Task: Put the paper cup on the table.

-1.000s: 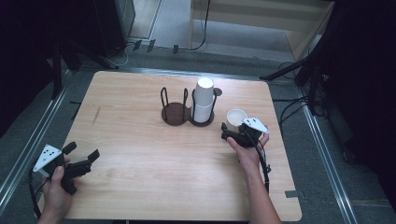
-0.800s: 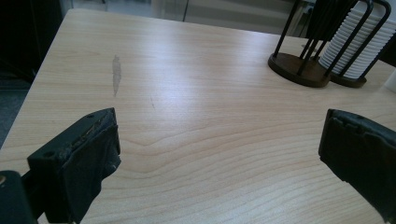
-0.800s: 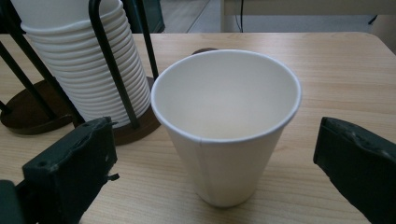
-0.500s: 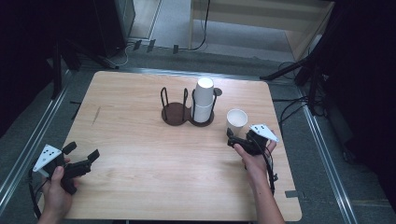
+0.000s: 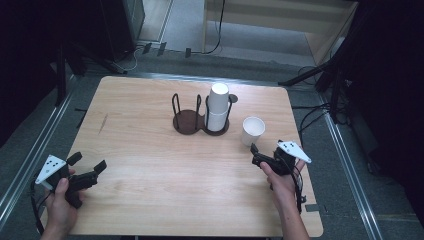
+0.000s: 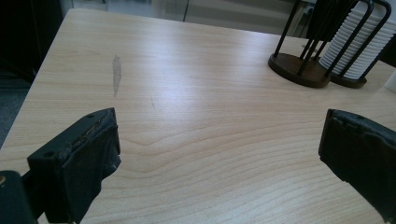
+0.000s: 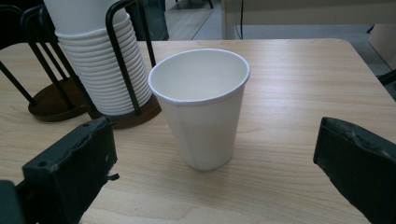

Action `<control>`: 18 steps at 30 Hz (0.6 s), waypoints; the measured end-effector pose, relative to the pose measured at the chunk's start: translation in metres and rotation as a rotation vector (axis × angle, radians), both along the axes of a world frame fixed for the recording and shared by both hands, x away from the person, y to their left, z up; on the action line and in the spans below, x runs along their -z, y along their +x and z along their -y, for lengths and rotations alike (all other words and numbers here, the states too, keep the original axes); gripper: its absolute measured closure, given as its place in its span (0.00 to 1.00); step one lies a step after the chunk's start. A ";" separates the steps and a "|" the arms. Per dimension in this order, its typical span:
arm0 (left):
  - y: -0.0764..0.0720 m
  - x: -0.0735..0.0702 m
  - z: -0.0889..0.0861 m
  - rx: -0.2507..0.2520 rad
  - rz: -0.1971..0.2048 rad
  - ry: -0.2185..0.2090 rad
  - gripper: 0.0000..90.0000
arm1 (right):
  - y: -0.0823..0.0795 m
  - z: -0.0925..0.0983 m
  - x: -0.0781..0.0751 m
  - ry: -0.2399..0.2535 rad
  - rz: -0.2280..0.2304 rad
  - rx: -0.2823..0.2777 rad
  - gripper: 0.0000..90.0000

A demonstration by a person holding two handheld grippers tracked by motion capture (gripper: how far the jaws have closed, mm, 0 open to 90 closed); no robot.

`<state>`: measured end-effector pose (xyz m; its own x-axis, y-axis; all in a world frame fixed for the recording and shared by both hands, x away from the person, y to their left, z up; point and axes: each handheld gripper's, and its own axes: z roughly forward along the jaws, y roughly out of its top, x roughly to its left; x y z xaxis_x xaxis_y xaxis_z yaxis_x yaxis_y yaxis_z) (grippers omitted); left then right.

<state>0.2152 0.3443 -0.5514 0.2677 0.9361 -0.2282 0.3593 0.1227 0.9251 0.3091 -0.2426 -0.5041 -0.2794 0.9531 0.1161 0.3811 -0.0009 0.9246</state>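
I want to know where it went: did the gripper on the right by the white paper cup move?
Yes. The right gripper has pulled back toward the person, away from the standing white paper cup and the black wire cup holder.

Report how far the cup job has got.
Done: one paper cup stands upright on the table, beside the cup stack in its wire holder. In hand: nothing; the right hand-held gripper is open near the cup, the left hand-held gripper open. Left: unclear from here.
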 end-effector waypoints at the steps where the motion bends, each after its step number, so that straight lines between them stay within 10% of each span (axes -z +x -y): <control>1: 0.000 0.000 0.000 0.000 0.001 0.000 0.00 | -0.001 0.002 0.000 0.002 0.001 0.003 0.00; 18: 0.000 0.000 0.000 0.002 0.000 0.002 0.00 | -0.017 0.029 0.004 -0.005 -0.004 0.047 0.00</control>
<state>0.2151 0.3441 -0.5514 0.2695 0.9360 -0.2262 0.3592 0.1202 0.9255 0.2917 -0.2718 -0.5077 -0.2339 0.9658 0.1120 0.3841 -0.0140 0.9232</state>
